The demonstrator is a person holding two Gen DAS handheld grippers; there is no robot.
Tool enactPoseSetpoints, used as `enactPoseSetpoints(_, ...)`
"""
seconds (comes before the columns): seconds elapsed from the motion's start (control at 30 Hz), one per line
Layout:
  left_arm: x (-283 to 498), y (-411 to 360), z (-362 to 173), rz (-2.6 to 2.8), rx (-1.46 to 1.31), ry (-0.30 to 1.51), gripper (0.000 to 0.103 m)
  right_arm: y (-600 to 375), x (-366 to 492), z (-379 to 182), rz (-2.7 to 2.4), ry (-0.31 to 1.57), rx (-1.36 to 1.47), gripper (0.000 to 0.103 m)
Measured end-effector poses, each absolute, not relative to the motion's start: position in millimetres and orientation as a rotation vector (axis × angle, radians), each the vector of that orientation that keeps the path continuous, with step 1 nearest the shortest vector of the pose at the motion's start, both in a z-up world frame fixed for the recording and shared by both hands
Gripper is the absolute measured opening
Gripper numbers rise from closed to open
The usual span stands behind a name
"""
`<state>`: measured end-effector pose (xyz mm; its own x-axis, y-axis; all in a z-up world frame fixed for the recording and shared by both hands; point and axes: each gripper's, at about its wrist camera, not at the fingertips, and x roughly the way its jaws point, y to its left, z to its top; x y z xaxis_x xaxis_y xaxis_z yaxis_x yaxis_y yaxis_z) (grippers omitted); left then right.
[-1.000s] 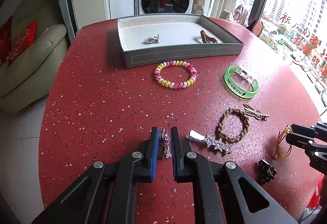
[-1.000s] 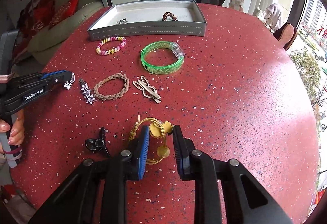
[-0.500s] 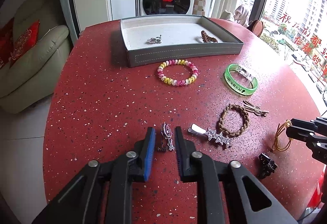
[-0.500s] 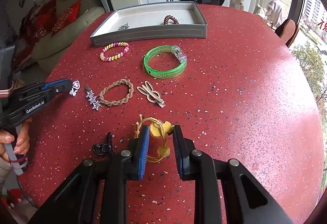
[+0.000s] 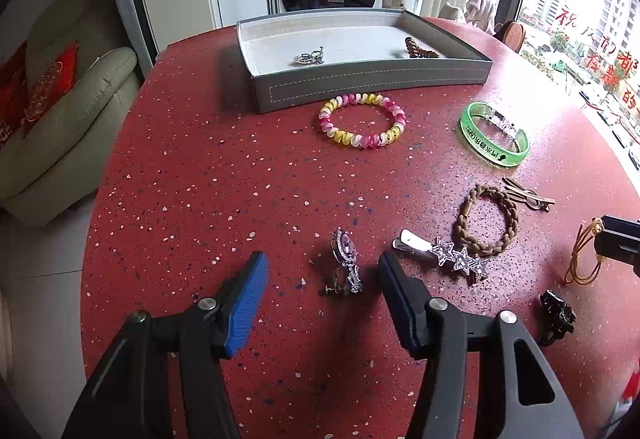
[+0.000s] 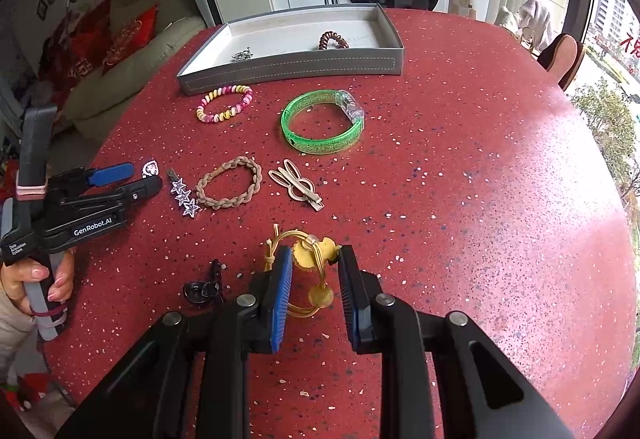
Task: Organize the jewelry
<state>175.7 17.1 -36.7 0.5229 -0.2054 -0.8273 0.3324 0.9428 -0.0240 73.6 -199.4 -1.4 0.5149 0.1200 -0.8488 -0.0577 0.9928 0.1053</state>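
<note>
A silver rhinestone earring (image 5: 345, 262) lies on the red table between the wide-open jaws of my left gripper (image 5: 320, 271), untouched by either finger; it also shows in the right wrist view (image 6: 150, 168). My right gripper (image 6: 316, 271) is part open around a gold hair tie with yellow charms (image 6: 310, 267), its fingers apart from it. The grey jewelry tray (image 5: 360, 79) at the far side holds a silver piece (image 5: 309, 57) and a brown coil tie (image 5: 420, 51).
On the table lie a pink-yellow coil bracelet (image 5: 362, 120), a green bangle (image 5: 493, 140), a braided tan tie (image 5: 487, 219), a star hair clip (image 5: 444, 257), a bunny clip (image 6: 297, 189) and a black claw clip (image 5: 557, 313). A sofa stands to the left.
My left gripper has opened wide and let go of the earring, which now lies on the table. My right gripper has opened slightly around the gold tie.
</note>
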Motion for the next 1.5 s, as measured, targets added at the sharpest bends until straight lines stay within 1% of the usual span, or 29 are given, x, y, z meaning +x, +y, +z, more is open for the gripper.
enactPoseSetpoints(0.03,174.9,15.7,-35.7,-0.329,0.149,0.960,0.046,-199.4,73.6,-1.2,0.106,1.023,0.066,0.026)
enactPoseSetpoints(0.07,174.7,14.5,-35.1,-0.345,0.153,0.960,0.031,-199.3,73.6,-0.8,0.105,1.022,0.066,0.026)
enactPoseSetpoints(0.37,172.9,22.2,-23.8,-0.384,0.071,0.969,0.031,-204.4,76.6,11.4,0.109,0.992,0.091,0.026)
enactPoseSetpoints(0.93,185.6,13.1,50.6,-0.432,0.019,0.831,0.031,-212.5,128.5,58.5,0.157,0.903,0.107,0.026)
enactPoseSetpoints(1.23,233.6,-3.1,81.6,-0.412,0.034,0.795,0.031,-224.1,190.0,91.4,0.184,0.871,0.178,0.026)
enactPoseSetpoints(1.5,303.7,-20.1,98.3,-0.351,0.042,0.798,0.031,-226.3,261.4,110.4,0.172,0.849,0.190,0.026)
